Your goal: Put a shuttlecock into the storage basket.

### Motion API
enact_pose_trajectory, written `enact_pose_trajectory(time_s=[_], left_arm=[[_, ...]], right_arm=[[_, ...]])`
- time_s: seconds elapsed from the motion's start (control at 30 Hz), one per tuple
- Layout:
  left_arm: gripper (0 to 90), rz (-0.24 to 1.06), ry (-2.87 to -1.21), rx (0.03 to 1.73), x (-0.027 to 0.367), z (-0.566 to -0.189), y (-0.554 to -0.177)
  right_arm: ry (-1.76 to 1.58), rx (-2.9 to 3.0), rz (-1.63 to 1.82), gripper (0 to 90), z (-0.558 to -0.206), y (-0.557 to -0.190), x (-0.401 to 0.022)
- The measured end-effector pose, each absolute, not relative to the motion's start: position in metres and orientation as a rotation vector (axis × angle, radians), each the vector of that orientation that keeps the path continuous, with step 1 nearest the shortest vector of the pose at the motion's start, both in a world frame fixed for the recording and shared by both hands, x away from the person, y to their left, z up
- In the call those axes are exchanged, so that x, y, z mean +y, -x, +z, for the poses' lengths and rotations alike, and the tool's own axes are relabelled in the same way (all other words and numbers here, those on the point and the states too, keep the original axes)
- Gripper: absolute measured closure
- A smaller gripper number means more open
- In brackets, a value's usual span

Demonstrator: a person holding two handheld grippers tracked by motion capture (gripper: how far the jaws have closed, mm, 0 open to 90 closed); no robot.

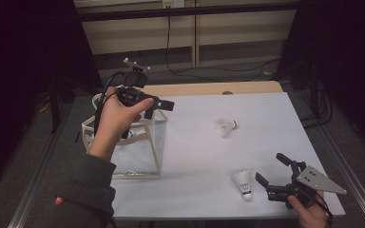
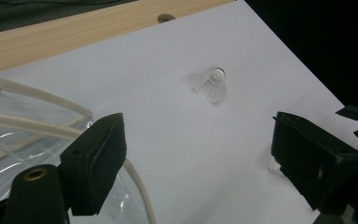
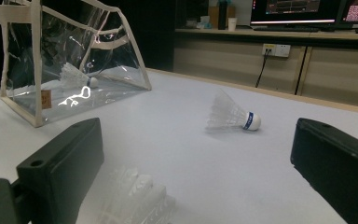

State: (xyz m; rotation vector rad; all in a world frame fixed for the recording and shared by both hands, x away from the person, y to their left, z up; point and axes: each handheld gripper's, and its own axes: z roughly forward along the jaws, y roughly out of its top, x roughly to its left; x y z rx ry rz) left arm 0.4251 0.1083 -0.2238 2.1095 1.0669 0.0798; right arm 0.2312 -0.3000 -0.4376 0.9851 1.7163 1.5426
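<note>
A clear plastic bag with cream trim (image 1: 138, 154) stands open at the table's left; one white shuttlecock (image 3: 77, 77) lies inside it. A hand holds my left gripper (image 1: 159, 108) above the bag's mouth with its jaws open and nothing between them (image 2: 200, 163). A second shuttlecock (image 1: 225, 127) (image 2: 211, 85) (image 3: 233, 116) lies on its side mid-table. A third shuttlecock (image 1: 243, 183) (image 3: 135, 196) stands on its cork near the front edge. Just to its right, my right gripper (image 1: 275, 170) (image 3: 200, 177) rests low, open and empty, pointing at it.
A white sheet (image 1: 209, 156) covers a wooden table whose bare strip (image 1: 204, 89) shows at the back. Cables (image 1: 218, 70) run over the floor behind. Dark stands flank both sides, and metal rails (image 1: 342, 156) run beside the table.
</note>
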Motion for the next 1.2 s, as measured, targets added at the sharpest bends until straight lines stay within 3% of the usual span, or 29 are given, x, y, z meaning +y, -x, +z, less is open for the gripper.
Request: enact_pose_trajectory(time_s=[1.2], left_arm=[[14.1, 0.052, -2.174, 0.894, 0.065, -0.243, -0.4]], right_arm=[[-0.976, 1.721, 1.539, 2.3, -0.437, -0.231, -0.3]])
